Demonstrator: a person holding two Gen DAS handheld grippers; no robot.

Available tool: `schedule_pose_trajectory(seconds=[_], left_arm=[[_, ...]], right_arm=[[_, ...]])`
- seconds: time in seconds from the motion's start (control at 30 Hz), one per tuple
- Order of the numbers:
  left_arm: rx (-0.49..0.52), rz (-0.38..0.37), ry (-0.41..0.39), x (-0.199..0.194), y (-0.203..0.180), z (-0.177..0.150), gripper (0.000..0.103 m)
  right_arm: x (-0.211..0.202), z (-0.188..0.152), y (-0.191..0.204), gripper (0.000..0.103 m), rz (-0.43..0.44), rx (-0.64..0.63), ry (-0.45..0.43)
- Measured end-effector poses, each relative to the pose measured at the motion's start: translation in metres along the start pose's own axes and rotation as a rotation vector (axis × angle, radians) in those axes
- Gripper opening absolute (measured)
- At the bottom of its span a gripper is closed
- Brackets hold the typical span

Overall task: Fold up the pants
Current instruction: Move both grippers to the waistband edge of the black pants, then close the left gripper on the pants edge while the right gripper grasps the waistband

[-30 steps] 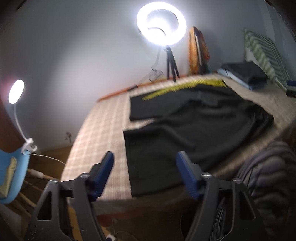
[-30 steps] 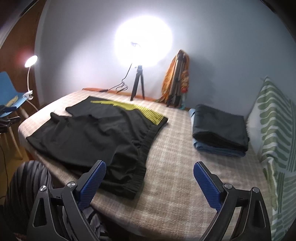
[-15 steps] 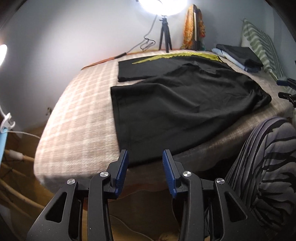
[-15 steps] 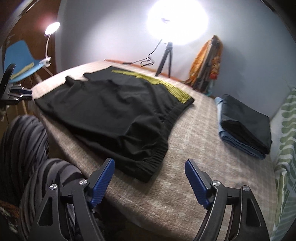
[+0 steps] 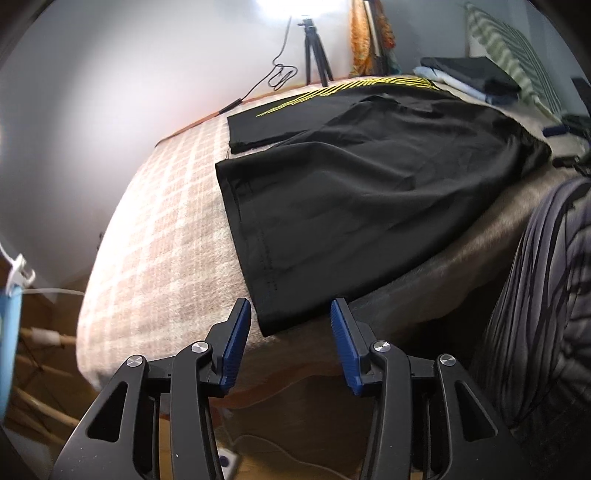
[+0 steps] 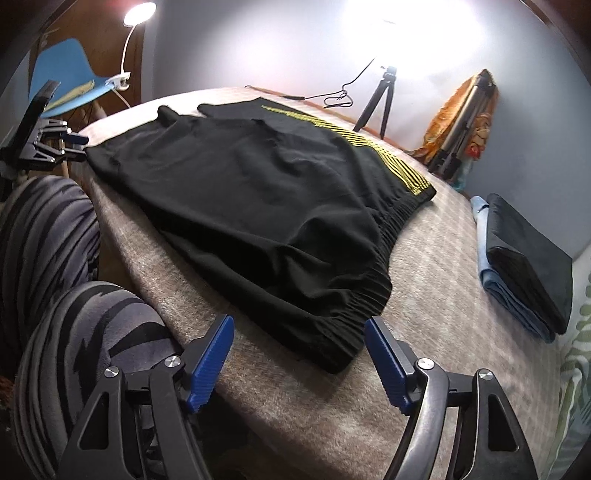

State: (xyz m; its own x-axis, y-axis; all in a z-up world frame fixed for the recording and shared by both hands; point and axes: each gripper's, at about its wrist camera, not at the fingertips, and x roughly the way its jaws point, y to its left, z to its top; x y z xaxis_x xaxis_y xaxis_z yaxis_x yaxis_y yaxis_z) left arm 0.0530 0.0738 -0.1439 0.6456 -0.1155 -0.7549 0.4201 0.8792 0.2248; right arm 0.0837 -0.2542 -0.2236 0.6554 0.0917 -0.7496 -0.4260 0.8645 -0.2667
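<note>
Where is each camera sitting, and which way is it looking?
Left wrist: on the left gripper, by the bed's corner, looking along the pants from the leg hem; a striped knee shows.
Right wrist: on the right gripper, at the pants' waistband corner; both striped knees show.
Shared: the pants, bed, tripod and folded clothes; both grippers are open.

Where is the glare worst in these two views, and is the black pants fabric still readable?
Right wrist view: the ring light blows out to a white blob, hiding its shape; the pants keep folds and the gathered waistband visible. Left wrist view: only the light's lower edge shows at the top, washing the wall; the hem stitching on the pants stays sharp, while edges bend from fisheye distortion.
</note>
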Motion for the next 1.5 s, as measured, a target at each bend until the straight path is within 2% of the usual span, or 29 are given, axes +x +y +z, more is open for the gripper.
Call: schedule_pose_trajectory(seconds=[0.2,0.23,0.33,0.4,0.43,0.63,0.77,0.87,1.1,1.23,1.4,1.5], left_arm=[[0.165,0.028,0.001,0.008,-0.010,0.003,0.044],[0.177,0.026,-0.001,0.009,-0.010,0.004,0.046],[0.190,0.031,-0.002,0.013,-0.007,0.009,0.045],[0.227,0.033,0.000,0.014,-0.007,0.009,0.039],[0.237,0.026,-0.002,0.014,-0.008,0.009,0.032],[0.283,-0.035,-0.006,0.016,-0.014,0.008,0.008],[0.231,-0.090,-0.003,0.019,-0.008,0.013,0.003],[0.200,-0.092,-0.013,0.020,-0.004,0.016,0.002],[0.050,-0.071,-0.075,0.015,0.025,0.025,0.001],[0.046,-0.074,-0.073,0.014,0.028,0.026,0.001],[0.030,-0.079,-0.072,0.013,0.027,0.025,0.001],[0.043,-0.077,-0.061,0.012,0.023,0.023,0.000]], right_arm=[[0.014,0.005,0.007,0.072,0.009,-0.033,0.022],[0.016,0.006,0.008,0.072,0.011,-0.038,0.025],[0.021,0.008,0.010,0.072,0.002,-0.050,0.036],[0.022,0.009,0.010,0.072,0.000,-0.053,0.040],[0.022,0.009,0.010,0.072,0.001,-0.054,0.041],[0.027,0.010,0.009,0.071,-0.006,-0.065,0.051],[0.028,0.010,0.007,0.070,-0.008,-0.051,0.049],[0.029,0.010,0.007,0.070,-0.015,-0.058,0.052],[0.025,0.008,0.002,0.075,-0.048,-0.056,0.047],[0.022,0.005,-0.003,0.075,-0.043,-0.039,0.033],[0.018,0.011,0.016,0.077,-0.019,-0.143,-0.016],[0.029,0.013,0.024,0.069,-0.011,-0.206,0.021]])
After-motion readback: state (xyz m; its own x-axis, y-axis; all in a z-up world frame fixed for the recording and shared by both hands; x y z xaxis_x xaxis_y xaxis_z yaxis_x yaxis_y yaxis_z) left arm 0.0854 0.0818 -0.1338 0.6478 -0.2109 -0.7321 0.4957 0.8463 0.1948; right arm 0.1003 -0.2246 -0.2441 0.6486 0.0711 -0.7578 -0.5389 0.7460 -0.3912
